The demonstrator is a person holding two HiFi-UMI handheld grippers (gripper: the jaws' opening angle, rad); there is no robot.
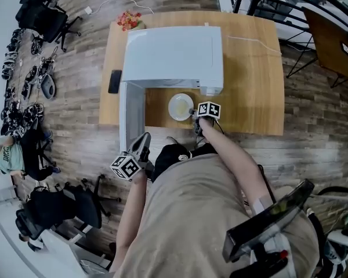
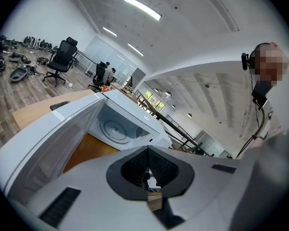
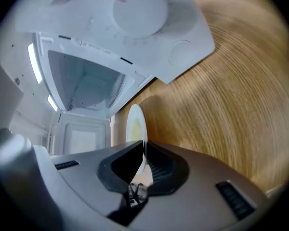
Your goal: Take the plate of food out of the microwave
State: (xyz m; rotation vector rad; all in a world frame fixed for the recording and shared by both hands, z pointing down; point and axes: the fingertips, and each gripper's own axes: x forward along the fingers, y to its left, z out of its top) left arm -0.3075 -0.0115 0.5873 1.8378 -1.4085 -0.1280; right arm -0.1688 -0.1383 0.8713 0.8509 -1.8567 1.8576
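**A:** How are the arms posed?

**B:** The right arm reaches forward. The right gripper (image 1: pixel 195 116) is clamped on the near rim of the one plate (image 1: pixel 180 106), which is over the table (image 1: pixel 249 68) just in front of the single microwave (image 1: pixel 174 54). The left gripper (image 1: pixel 142 143), jaws together and empty, hangs beside the open door (image 1: pixel 130 117).

**A:** Any room to move?

**B:** Bare tabletop lies to the plate's right, and the door flanks its left.

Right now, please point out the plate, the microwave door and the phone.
plate (image 1: pixel 171 104): head view, its left rim.
door (image 1: pixel 131 116): head view, middle of the open door's inner face.
phone (image 1: pixel 114 81): head view, middle of its black top.
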